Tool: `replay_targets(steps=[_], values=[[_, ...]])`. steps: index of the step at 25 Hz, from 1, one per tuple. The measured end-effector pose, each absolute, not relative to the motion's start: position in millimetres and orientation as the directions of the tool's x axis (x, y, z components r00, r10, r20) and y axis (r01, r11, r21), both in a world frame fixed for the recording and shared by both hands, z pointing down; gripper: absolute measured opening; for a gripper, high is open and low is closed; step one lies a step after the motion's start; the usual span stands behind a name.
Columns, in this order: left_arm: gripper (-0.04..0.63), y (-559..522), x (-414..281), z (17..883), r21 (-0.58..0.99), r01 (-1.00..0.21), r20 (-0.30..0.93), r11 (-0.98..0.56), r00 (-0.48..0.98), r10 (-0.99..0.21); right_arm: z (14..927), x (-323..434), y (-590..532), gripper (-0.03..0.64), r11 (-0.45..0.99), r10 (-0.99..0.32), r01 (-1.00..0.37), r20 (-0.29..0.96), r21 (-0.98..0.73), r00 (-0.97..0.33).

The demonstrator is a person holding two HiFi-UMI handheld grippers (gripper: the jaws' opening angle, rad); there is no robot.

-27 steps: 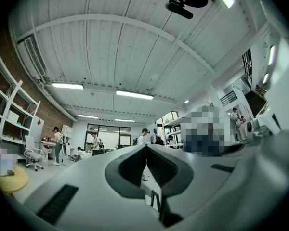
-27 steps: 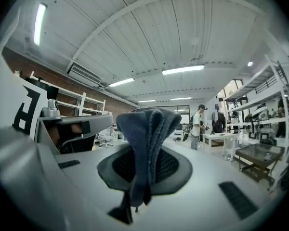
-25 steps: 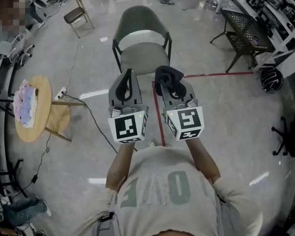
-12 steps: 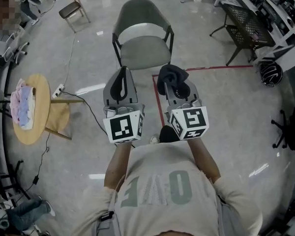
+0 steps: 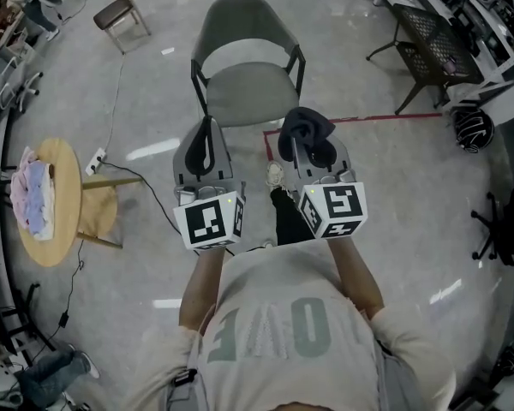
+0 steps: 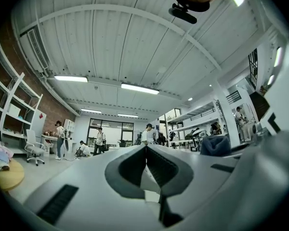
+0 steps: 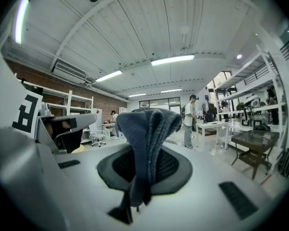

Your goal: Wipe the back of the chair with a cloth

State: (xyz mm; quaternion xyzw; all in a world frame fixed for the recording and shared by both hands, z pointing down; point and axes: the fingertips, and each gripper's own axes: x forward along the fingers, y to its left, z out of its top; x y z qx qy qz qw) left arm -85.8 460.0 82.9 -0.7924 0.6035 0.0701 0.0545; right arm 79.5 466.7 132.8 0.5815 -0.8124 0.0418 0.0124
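A grey-green chair (image 5: 247,58) with a curved back and black legs stands on the floor ahead of me in the head view. My right gripper (image 5: 307,135) is shut on a dark blue-grey cloth (image 5: 307,128), which bunches above the jaws in the right gripper view too, the cloth (image 7: 147,129) hanging between them. My left gripper (image 5: 207,140) is shut with nothing in it, its jaws meeting in the left gripper view (image 6: 145,150). Both grippers point up, just short of the chair's seat front.
A round wooden stool table (image 5: 47,199) with folded cloths (image 5: 30,197) stands at the left, a cable running from it. Red floor tape (image 5: 377,118) lies right of the chair. A black mesh table (image 5: 428,50) and a small chair (image 5: 120,15) stand farther off.
The chair has come nearer as I stepped forward; a shoe and dark trouser leg now show between the grippers. Both grippers keep their pose, the cloth still held.
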Motion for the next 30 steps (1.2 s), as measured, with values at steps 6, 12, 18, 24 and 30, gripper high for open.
replay_targets(steps=[6,12,18,24,30], values=[[0.015,385,-81,101,-0.007,-0.973,-0.172,-0.229,0.227,-0.959,155,77,381,0.058,0.372,-0.924,-0.926,0.072,-0.061,-0.376],[0.015,273,-77,91,-0.023,-0.982,-0.168,-0.186,0.187,-0.968,151,78,250,0.058,0.418,-0.903,-0.907,0.081,-0.053,-0.421],[0.015,158,-85,76,-0.023,-0.990,-0.184,-0.136,0.138,-0.973,133,73,132,0.058,0.460,-0.884,-0.888,0.082,-0.010,-0.459],[0.015,68,-84,73,-0.038,-0.992,-0.180,-0.118,0.123,-0.976,131,76,40,0.058,0.467,-0.881,-0.884,0.088,-0.001,-0.465],[0.015,10,-84,79,-0.038,-0.994,-0.163,-0.107,0.111,-0.980,143,80,-11,0.058,0.479,-0.871,-0.878,0.115,-0.021,-0.478]])
